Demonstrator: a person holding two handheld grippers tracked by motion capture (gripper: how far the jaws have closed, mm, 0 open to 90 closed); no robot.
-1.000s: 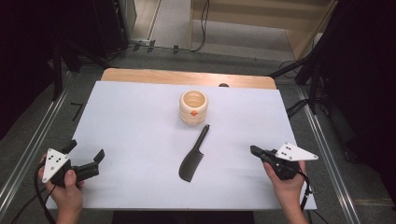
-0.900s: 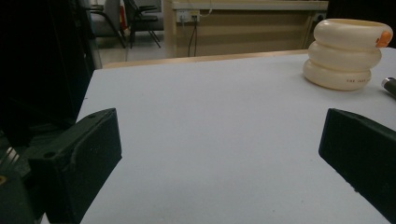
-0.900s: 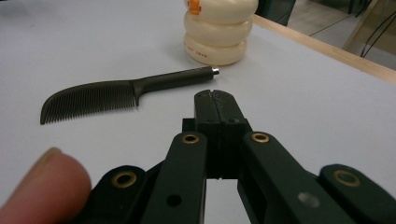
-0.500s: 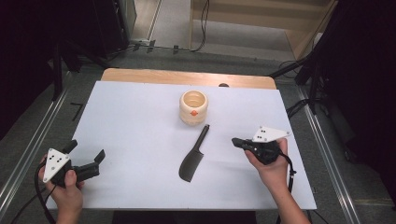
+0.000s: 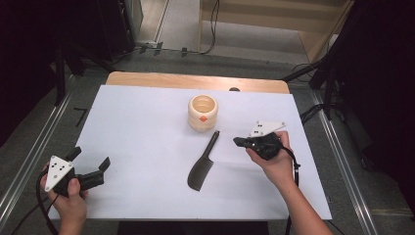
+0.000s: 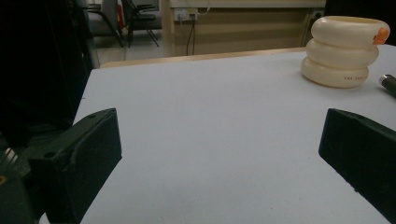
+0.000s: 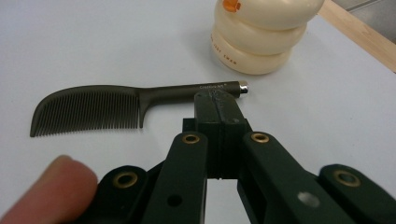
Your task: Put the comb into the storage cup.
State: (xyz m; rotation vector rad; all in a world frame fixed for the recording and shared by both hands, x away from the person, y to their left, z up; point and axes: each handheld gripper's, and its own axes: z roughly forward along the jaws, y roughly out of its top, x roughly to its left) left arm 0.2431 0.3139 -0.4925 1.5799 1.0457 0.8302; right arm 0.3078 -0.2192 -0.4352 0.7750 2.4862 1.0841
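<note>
High view | comb (image 5: 201, 165) lies diagonal | handle toward cup (image 5: 202, 112)

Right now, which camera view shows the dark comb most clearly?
The right gripper view: the comb lies close, with teeth and handle lettering visible. The high view shows the whole comb, small, below the cream holder. The left gripper view catches just its handle tip.

We hold our left gripper (image 5: 90, 172) low at the near left corner of the worktop (image 5: 147, 122), our left hand (image 5: 68, 196) wrapped around its body, its jaws spread wide apart and pointing level towards the right. Our right hand (image 5: 274, 159) reaches in from the lower right, forearm angled up, and carries the right gripper (image 5: 238, 142) with its jaws pressed together, pointing left.
</note>
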